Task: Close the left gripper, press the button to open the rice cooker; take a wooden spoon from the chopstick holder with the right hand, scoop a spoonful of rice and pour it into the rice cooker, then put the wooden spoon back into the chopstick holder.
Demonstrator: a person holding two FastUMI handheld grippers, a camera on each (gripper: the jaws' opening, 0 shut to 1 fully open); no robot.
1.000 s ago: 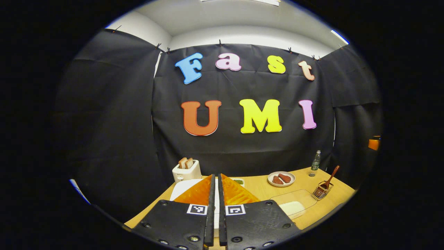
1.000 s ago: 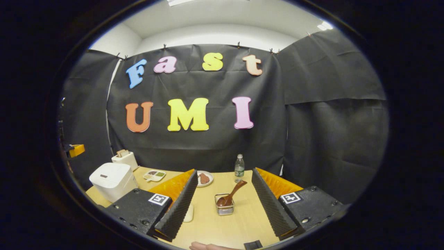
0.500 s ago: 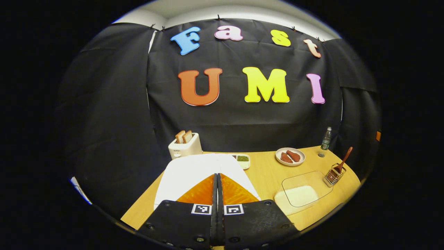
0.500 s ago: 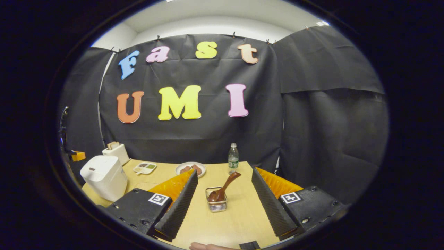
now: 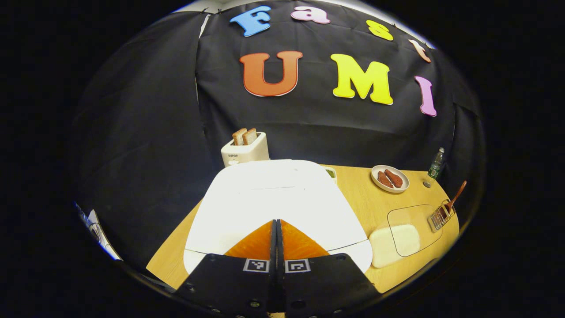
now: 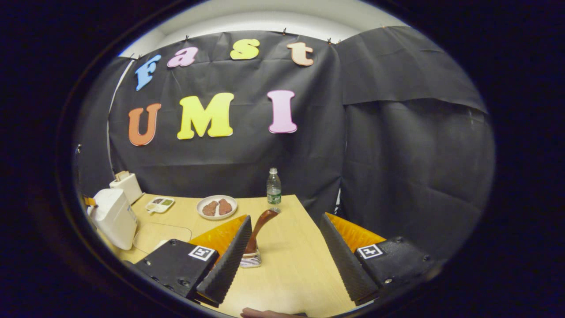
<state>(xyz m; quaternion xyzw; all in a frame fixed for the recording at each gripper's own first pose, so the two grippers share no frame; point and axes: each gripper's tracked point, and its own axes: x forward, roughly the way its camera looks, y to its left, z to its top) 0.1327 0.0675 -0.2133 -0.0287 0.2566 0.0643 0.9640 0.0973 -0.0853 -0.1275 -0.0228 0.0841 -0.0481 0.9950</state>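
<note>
left gripper (image 5: 276,227): fingers pressed together, empty, just above the white boxy rice cooker (image 5: 273,203), lid down, button hidden | right gripper (image 6: 284,240): spread wide, empty; brown wooden spoon (image 6: 258,227) leans far-right from wire chopstick holder (image 6: 250,259) beside its left finger

The left tongs (image 5: 276,229) have two black, flat-topped bodies, each studded with round screws and each bearing a small square black-and-white marker near the seam between them. The right tongs (image 6: 282,247) carry the same black bodies, screws and square markers; their fingers (image 6: 227,260) are long wedges with ribbed, sawtooth inner faces.
</note>
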